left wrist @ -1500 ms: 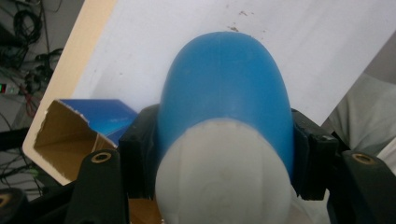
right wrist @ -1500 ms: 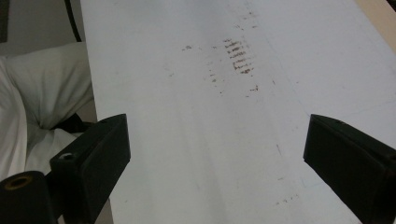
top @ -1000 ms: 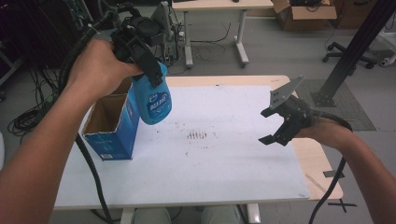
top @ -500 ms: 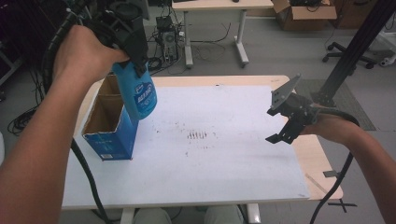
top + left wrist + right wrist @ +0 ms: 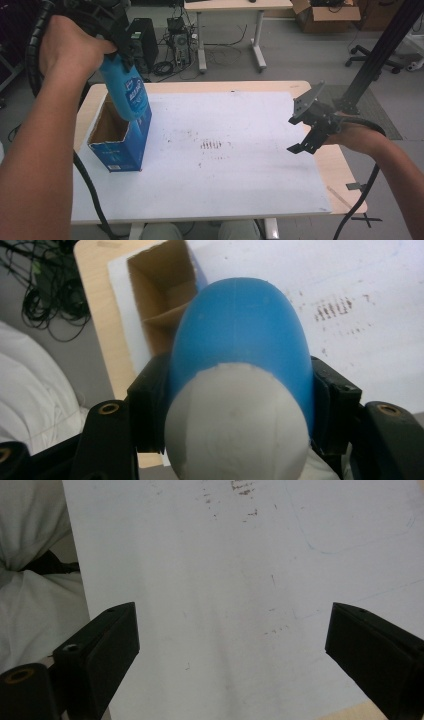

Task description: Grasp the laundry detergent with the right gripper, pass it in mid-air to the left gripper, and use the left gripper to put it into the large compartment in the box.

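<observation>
My left gripper (image 5: 118,49) is shut on a blue bottle (image 5: 126,96) with a white label, held near its top. The bottle hangs almost upright, with its base at the mouth of an open blue cardboard box (image 5: 119,147) near the table's left edge. In the left gripper view the black jaws press both sides of the blue bottle (image 5: 240,335), whose grey end (image 5: 235,435) faces the camera, and the box (image 5: 160,295) lies below with a divider inside. My right gripper (image 5: 297,131) hovers open over the table's right side, and in its own view the right gripper (image 5: 230,640) holds nothing.
A white board (image 5: 240,165) with dark smudges at its middle covers most of the wooden table (image 5: 345,175). Behind the table stand a second desk, cables and a computer tower on the floor. A black metal post (image 5: 380,55) rises at the back right.
My left hand has carried the bottle left and up, from over the board beside the box to above the box's opening, turning it more upright. The right gripper has barely moved.
</observation>
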`<state>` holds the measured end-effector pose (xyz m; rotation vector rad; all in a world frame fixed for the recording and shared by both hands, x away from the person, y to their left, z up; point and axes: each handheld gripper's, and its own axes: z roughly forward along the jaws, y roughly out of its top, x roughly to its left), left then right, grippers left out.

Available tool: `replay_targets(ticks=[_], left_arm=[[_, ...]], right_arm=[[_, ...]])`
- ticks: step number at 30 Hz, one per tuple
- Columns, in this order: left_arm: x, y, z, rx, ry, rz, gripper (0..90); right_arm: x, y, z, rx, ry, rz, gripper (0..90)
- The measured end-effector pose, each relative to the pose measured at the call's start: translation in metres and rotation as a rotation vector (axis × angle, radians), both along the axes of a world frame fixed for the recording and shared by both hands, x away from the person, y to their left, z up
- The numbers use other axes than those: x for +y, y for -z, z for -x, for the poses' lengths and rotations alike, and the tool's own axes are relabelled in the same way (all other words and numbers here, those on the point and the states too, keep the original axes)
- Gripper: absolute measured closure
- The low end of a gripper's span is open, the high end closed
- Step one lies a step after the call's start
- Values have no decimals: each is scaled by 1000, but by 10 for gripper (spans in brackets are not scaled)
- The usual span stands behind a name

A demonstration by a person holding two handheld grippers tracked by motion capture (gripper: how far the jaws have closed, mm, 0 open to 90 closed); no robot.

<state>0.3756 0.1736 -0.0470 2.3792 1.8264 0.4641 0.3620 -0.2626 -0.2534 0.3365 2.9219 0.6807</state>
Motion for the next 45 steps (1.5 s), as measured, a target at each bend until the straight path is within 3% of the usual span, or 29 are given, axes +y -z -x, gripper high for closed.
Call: replay_targets(ticks=[12, 25, 35, 45], left_arm=[[28, 2, -6, -21, -110, 7, 382], [53, 34, -17, -24, -144, 1, 383], [67, 67, -26, -25, -152, 9, 383], [76, 116, -35, -1, -140, 2, 383]], right_arm=[[-3, 1, -3, 5, 15, 1, 69], [-8, 5, -3, 18, 46, -2, 68], [-15, 6, -2, 15, 72, -19, 67], [-21, 12, 1, 20, 93, -15, 67]])
